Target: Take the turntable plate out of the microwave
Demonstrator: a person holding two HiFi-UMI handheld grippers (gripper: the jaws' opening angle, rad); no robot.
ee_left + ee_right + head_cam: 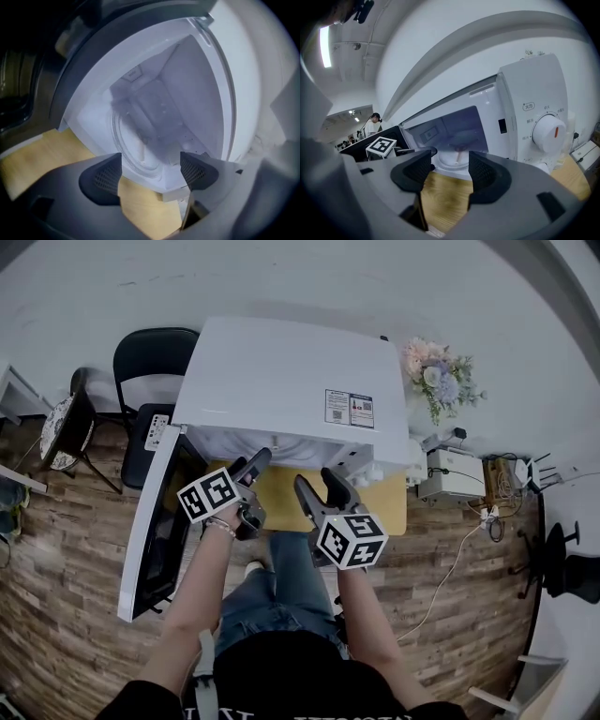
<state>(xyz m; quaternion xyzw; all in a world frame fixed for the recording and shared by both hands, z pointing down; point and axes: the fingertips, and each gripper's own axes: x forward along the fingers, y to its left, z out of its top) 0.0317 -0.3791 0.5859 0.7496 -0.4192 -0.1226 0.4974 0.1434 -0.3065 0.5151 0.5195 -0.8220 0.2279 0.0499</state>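
Hovering over counter (384, 504) front edge, left claw (151, 165) and right claw (450, 164) were both open, empty. Door (150, 531) already open; plate (135, 146) sat inside microwave (291, 381), ungripped. Reach, grip, lift-out left to do.

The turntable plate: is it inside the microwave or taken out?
Inside. The turntable plate lies on the floor of the microwave, seen past its open door.

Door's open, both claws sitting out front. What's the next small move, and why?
Probably ease the left claw forward into the microwave cavity, toward the front rim of the turntable plate. The door is swung wide open and the plate lies flat inside. The left claw and the right claw are both open, empty and short of the opening.
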